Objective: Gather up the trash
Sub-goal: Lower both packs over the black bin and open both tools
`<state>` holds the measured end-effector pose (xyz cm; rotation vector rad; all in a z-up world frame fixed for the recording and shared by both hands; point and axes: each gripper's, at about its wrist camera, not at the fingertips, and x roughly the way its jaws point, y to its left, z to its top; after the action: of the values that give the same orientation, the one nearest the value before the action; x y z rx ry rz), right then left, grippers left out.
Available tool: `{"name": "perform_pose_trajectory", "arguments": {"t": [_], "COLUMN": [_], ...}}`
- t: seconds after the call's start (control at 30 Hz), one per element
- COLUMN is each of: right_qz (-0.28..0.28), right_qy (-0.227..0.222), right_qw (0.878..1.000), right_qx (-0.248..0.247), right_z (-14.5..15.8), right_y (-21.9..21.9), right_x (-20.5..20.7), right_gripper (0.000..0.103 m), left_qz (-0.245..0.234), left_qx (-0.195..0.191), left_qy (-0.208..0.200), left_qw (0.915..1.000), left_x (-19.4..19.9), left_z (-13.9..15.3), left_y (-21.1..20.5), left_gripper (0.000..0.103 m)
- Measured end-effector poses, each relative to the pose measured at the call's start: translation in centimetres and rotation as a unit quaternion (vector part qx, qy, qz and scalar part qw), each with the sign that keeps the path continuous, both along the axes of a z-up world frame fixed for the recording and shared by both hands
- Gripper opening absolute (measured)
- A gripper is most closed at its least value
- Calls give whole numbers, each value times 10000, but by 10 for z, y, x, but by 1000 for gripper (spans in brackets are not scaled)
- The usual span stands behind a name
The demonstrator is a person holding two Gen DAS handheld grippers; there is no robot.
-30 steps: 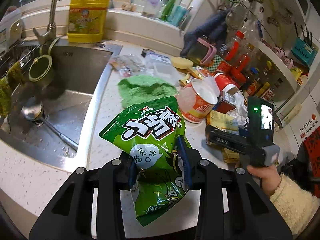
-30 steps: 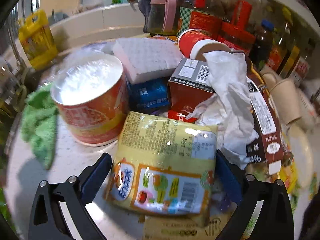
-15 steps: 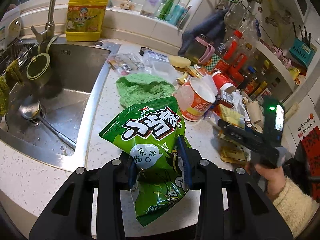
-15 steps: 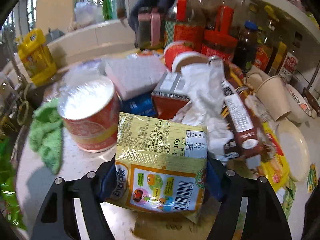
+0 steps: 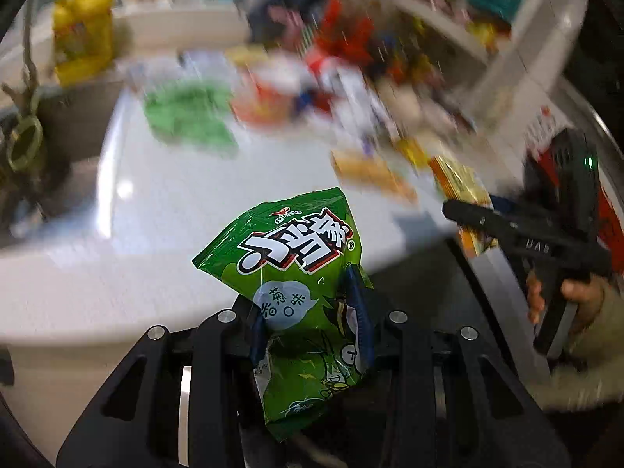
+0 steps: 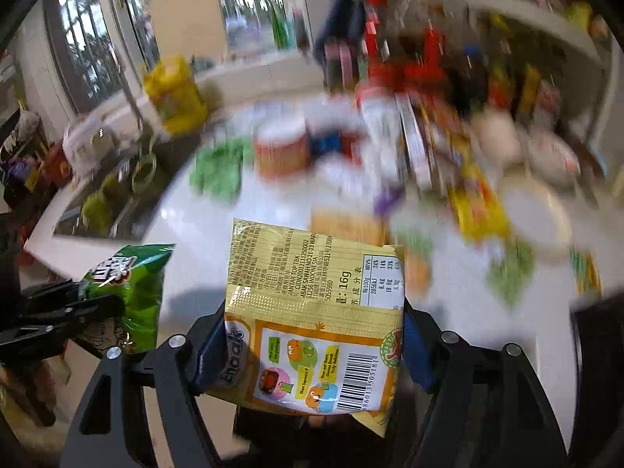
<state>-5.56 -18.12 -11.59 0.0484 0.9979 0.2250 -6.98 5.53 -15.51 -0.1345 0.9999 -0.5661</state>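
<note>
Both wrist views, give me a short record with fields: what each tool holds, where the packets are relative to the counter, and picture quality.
left tool: shut on green snack bag
right tool: shut on yellow snack packet
packets: both lifted clear of the white counter
left on counter: orange cup, green cloth, more wrappers
picture quality: held packets sharp, background blurred
</note>
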Motion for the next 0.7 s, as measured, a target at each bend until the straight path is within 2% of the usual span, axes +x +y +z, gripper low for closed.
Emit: {"name": "perform_pose_trajectory", "arguments": {"t": [0.17,0.27,0.4,0.43,0.47,0.5,0.57,0.7], "right_qz": [-182,-321,-300,-319,-330,-390,-433,-379], "right_qy": [1030,1520,1923,1989,2027,2116,2189,1870], "right_qw": [9945,9879,9808,9794,9784,9759,9743,9805], "right_qx": [25,22,-71,-151,-235,-371,-310,-461], "right_z": [-63,-108,-152,-160,-166,-173,-177,-160], "right_y": [-11,-18,-18,-17,-16,-15,-16,-16], "right_x": [-47,-54,-55,-54,-55,-55,-55,-55], "right_gripper": [73,73,74,79,94,99,98,98], "left_qz": [-309,-469,-612,-552,-483,-415,-333,-329], "left_qx": [391,646,787,792,817,828,892,858], "left_qy": [869,1089,1558,1614,1632,1712,1759,1872], "left_qw": [9950,9908,9827,9822,9820,9809,9798,9780], "left_x": [-31,-36,-33,-31,-30,-26,-25,-23], "left_z": [-64,-96,-145,-153,-157,-165,-169,-163], "left_y": [-17,-27,-42,-44,-46,-48,-50,-46], "left_gripper": [35,35,35,35,41,64,93,93]}}
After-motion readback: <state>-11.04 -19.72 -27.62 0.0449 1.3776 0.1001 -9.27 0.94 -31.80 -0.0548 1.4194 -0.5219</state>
